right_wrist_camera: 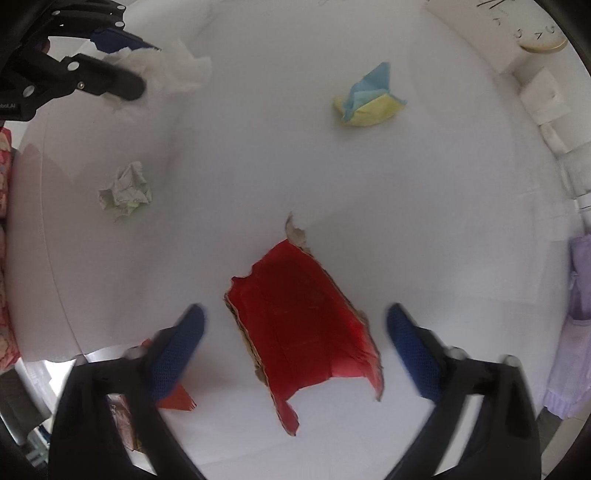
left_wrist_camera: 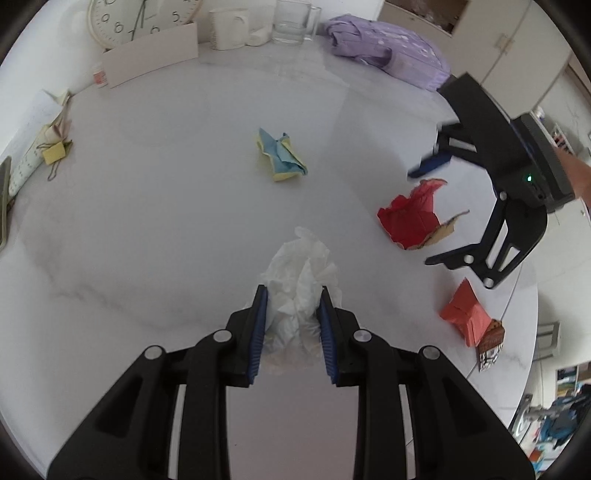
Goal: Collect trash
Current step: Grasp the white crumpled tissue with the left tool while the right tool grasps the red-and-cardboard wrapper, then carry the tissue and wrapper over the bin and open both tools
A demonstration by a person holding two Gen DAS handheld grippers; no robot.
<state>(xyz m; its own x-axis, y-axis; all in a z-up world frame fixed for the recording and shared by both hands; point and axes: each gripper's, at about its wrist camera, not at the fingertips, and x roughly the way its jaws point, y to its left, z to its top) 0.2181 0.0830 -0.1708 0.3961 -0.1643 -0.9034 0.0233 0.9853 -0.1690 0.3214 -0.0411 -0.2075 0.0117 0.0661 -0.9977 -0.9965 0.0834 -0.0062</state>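
Observation:
My left gripper (left_wrist_camera: 291, 291) is shut on a crumpled white tissue (left_wrist_camera: 303, 269) on the white table; it also shows in the right wrist view (right_wrist_camera: 173, 70). My right gripper (right_wrist_camera: 295, 314) is open, its fingers on either side of a torn red cardboard piece (right_wrist_camera: 303, 332), also in the left wrist view (left_wrist_camera: 410, 218). A blue and yellow crumpled paper (left_wrist_camera: 282, 155) lies at mid table (right_wrist_camera: 369, 99). A white crumpled paper ball (right_wrist_camera: 125, 190) lies left. A small red folded paper (left_wrist_camera: 465, 310) lies near the table edge.
At the back stand a clock (left_wrist_camera: 140, 22), a white card (left_wrist_camera: 151, 55), a white mug (left_wrist_camera: 229, 27) and a glass (left_wrist_camera: 293, 22). A purple cloth (left_wrist_camera: 388, 48) lies back right. Papers and clips (left_wrist_camera: 48, 147) lie left. The table edge (left_wrist_camera: 517, 295) runs along the right.

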